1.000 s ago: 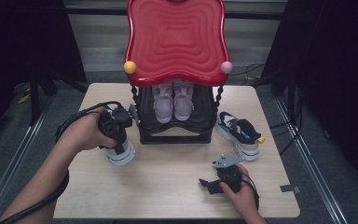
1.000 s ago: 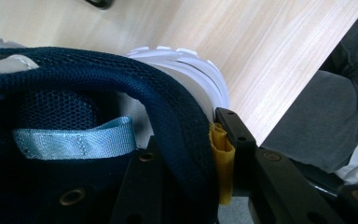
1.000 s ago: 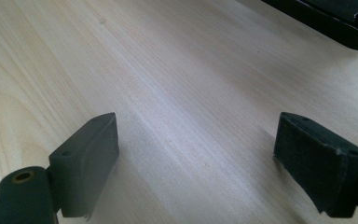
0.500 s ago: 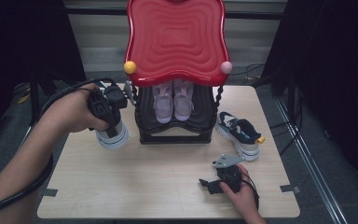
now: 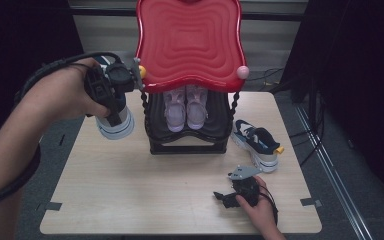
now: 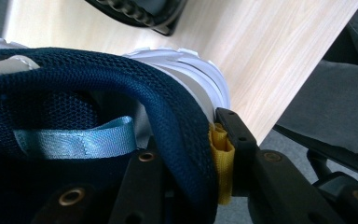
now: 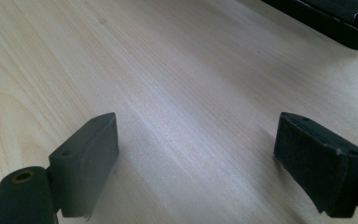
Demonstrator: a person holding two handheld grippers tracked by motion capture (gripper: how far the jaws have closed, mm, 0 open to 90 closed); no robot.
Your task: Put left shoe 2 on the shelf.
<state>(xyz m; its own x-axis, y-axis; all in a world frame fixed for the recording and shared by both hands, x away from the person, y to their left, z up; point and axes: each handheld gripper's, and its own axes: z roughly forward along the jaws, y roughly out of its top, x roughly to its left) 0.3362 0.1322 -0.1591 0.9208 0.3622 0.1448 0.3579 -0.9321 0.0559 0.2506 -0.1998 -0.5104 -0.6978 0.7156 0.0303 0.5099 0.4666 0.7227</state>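
Note:
My left gripper (image 5: 111,107) is shut on the heel collar of a navy mesh sneaker (image 5: 115,122) with a white sole, lifted off the table beside the black shoe rack (image 5: 187,142). In the left gripper view the jaws pinch the sneaker's navy collar (image 6: 168,116) and its yellow heel tab (image 6: 221,158). The matching navy sneaker (image 5: 256,142) lies on the table right of the rack. A pink pair of shoes (image 5: 186,107) sits in the rack under its red wavy top (image 5: 187,42). My right gripper (image 5: 222,196) rests low on the table near the front, open, with bare wood between its pads (image 7: 91,154).
The wooden table (image 5: 130,190) has black tape marks at its front corners. The rack's red top overhangs the shelf and bears a yellow ball (image 5: 141,71) and a pink ball (image 5: 242,72) at its corners. Cables lie on the floor at the back right.
My left gripper has lifted the navy sneaker off the table and carried it upward, level with the rack's red top edge. The right gripper has stayed put.

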